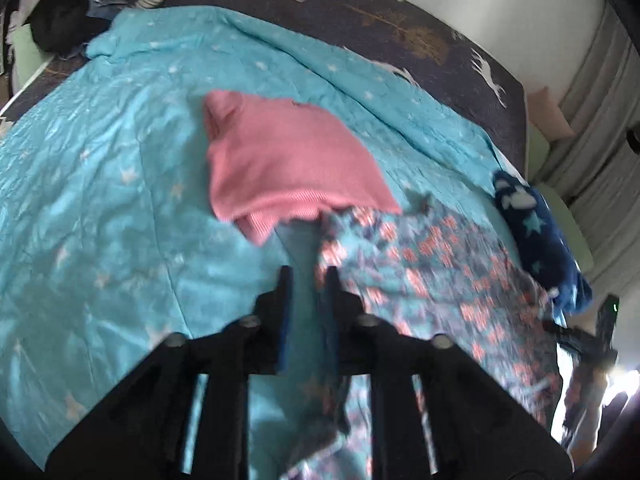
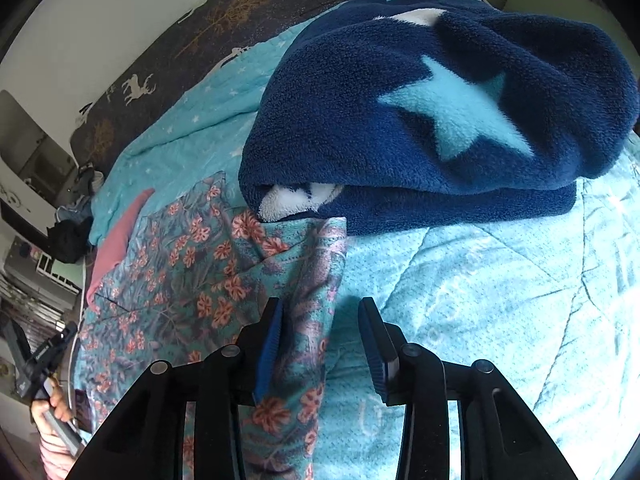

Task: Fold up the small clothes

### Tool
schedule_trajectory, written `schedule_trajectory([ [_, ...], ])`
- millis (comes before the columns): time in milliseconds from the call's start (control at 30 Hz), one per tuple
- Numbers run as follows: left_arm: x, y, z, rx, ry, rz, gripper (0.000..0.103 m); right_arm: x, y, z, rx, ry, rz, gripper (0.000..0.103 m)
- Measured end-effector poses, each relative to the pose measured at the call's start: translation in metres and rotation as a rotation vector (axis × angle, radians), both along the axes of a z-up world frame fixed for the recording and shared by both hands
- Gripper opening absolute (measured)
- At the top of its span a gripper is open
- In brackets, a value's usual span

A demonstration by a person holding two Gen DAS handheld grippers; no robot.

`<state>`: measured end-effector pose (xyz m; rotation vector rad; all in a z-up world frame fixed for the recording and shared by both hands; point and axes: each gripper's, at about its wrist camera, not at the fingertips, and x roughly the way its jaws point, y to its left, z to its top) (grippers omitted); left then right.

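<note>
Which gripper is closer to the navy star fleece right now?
Right. The right gripper sits just in front of the navy star fleece, jaws open over the floral garment. The left gripper is farther off, by the pink garment.

left gripper [image 1: 307,276] fingers narrowly apart, right gripper [image 2: 320,308] spread
</note>
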<state>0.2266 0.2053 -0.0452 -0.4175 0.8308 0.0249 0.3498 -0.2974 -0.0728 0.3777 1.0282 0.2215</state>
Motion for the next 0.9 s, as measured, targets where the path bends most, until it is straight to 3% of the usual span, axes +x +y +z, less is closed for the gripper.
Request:
schedule_trajectory([
  [33, -0.006, -0.006, 0.001, 0.012, 0.006, -0.023, 0.041, -0.003, -0.001, 0.002, 0.001, 0.0, -0.002, 0.04],
  [133, -0.031, -0.03, 0.001, 0.075, 0.023, -0.124, 0.051, -0.024, -0.004, 0.007, 0.005, -0.013, 0.014, 0.042],
  [233, -0.059, -0.045, -0.007, 0.122, 0.052, -0.17, 0.051, -0.058, -0.008, 0.01, -0.016, -0.034, 0.038, 0.049],
  [333, -0.082, -0.043, -0.02, 0.089, 0.093, -0.163, 0.052, -0.098, -0.015, 0.007, -0.03, -0.028, 0.06, 0.051],
  [400, -0.098, -0.037, -0.031, 0.071, 0.139, -0.14, 0.051, -0.124, -0.024, 0.003, 0.036, 0.0, 0.07, 0.051],
  [500, -0.115, -0.028, -0.034, 0.036, 0.129, -0.122, 0.051, -0.152, -0.031, -0.001, 0.132, 0.028, 0.083, 0.051],
  [567, -0.121, -0.024, -0.032, 0.015, 0.135, -0.122, 0.051, -0.166, -0.03, -0.002, 0.125, 0.029, 0.099, 0.051],
  [600, -0.123, -0.024, -0.031, 0.023, 0.139, -0.124, 0.047, -0.172, -0.028, -0.002, 0.102, 0.028, 0.111, 0.051],
  [633, -0.125, -0.025, -0.03, 0.042, 0.148, -0.125, 0.018, -0.175, -0.026, -0.001, 0.09, 0.025, 0.115, 0.051],
  [667, -0.126, -0.026, -0.032, 0.047, 0.169, -0.133, 0.004, -0.178, -0.024, -0.001, 0.088, 0.023, 0.117, 0.051],
  [767, -0.135, -0.028, -0.027, 0.074, 0.157, -0.102, 0.005, -0.184, -0.015, -0.001, 0.096, 0.02, 0.127, 0.05],
  [833, -0.143, -0.028, -0.021, 0.097, 0.138, -0.079, 0.005, -0.185, -0.007, -0.005, 0.048, 0.042, 0.111, 0.005],
  [900, -0.149, -0.025, -0.016, 0.102, 0.129, -0.076, 0.004, -0.185, -0.013, -0.011, 0.052, 0.072, 0.053, 0.004],
])
